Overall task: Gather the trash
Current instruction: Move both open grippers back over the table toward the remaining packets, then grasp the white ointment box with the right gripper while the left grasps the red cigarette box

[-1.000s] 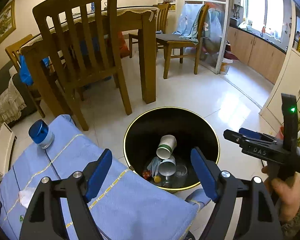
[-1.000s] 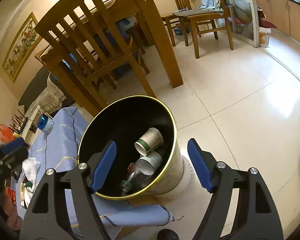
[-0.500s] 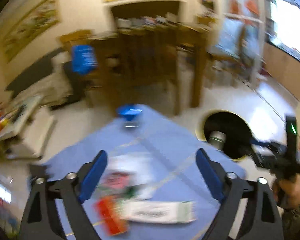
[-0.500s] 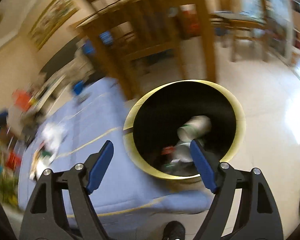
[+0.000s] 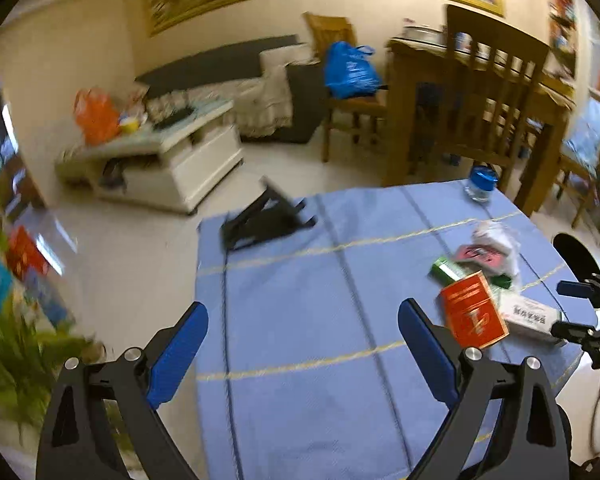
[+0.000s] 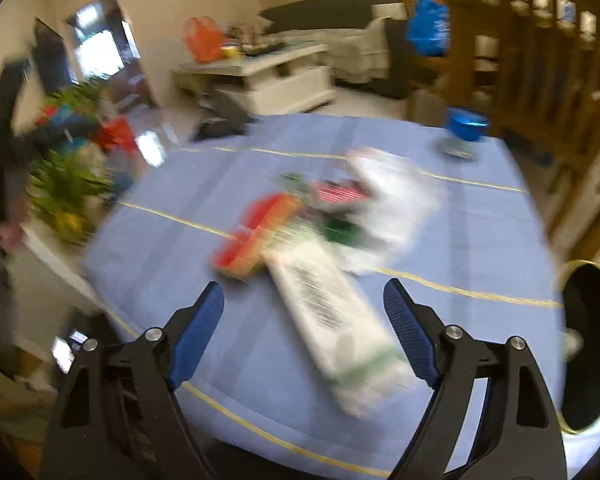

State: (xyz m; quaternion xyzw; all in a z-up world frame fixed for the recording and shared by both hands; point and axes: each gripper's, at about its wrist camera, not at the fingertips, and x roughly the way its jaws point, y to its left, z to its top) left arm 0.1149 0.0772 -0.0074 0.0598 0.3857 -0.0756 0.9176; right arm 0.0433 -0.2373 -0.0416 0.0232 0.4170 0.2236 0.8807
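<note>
The left gripper [image 5: 302, 344] stood spread wide over a bare stretch of the blue tablecloth [image 5: 300, 280] with nothing between its pads, and the right gripper [image 6: 304, 332] was likewise spread, its jaws having just been opening, with the near end of a long white box [image 6: 328, 312] lying on the cloth between them but not touched by either pad. Both tools pointed steeply down at the table, which suited a reach for the next pieces. The remaining trash sat in one loose heap toward the table's right edge as the left view showed it: a red box [image 5: 472, 314] overlapping the white box, with a small green carton [image 5: 446, 269], a pink packet [image 5: 480, 252] and crumpled white wrapping [image 5: 496, 236] behind them. A blue-capped jar [image 5: 480, 186] stood at the far right corner, and a black folding stand [image 5: 264, 220] near the far left corner. The black bin [image 6: 588, 344] with its gold rim stood on the floor just off the table's right edge, close enough for short drops.
</note>
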